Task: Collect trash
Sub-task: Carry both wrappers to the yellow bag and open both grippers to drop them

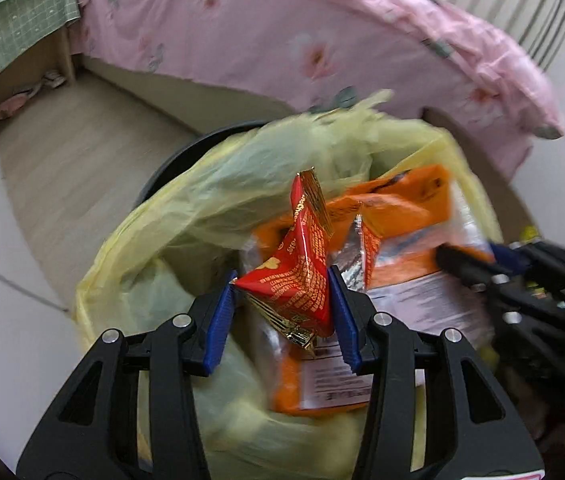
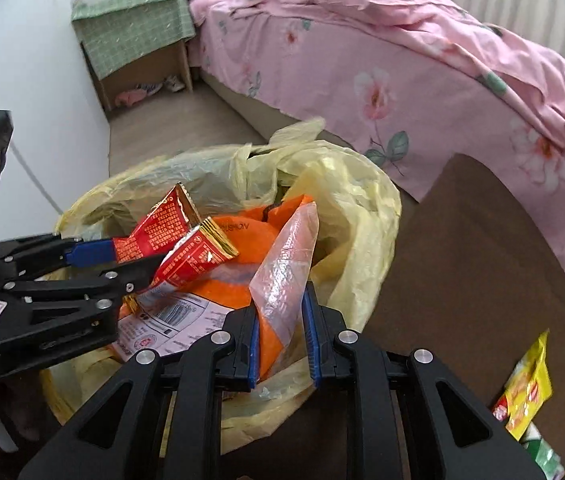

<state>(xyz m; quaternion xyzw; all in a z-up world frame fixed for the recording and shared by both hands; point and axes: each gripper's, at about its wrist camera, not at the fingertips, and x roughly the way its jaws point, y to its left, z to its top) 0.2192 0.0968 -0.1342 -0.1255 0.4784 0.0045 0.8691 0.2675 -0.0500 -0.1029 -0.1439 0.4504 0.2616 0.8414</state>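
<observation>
A bin lined with a yellow plastic bag (image 1: 218, 208) (image 2: 362, 216) stands on the floor beside the bed. An orange packet (image 1: 402, 216) (image 2: 242, 292) lies inside it. My left gripper (image 1: 282, 280) (image 2: 122, 258) hovers over the bag's mouth, shut on a red and gold snack wrapper (image 1: 298, 276) (image 2: 178, 240). My right gripper (image 2: 282, 300) (image 1: 458, 258) is over the bin's near rim, shut on a crumpled clear plastic wrapper (image 2: 286, 264) that sticks up between its blue pads.
A bed with a pink floral cover (image 2: 402, 72) (image 1: 262, 28) runs behind the bin. A small wooden stand under a green cloth (image 2: 134, 28) sits by the white wall. A brown tabletop (image 2: 482, 272) lies right of the bin, with yellow and green packets (image 2: 526, 384) at its near edge.
</observation>
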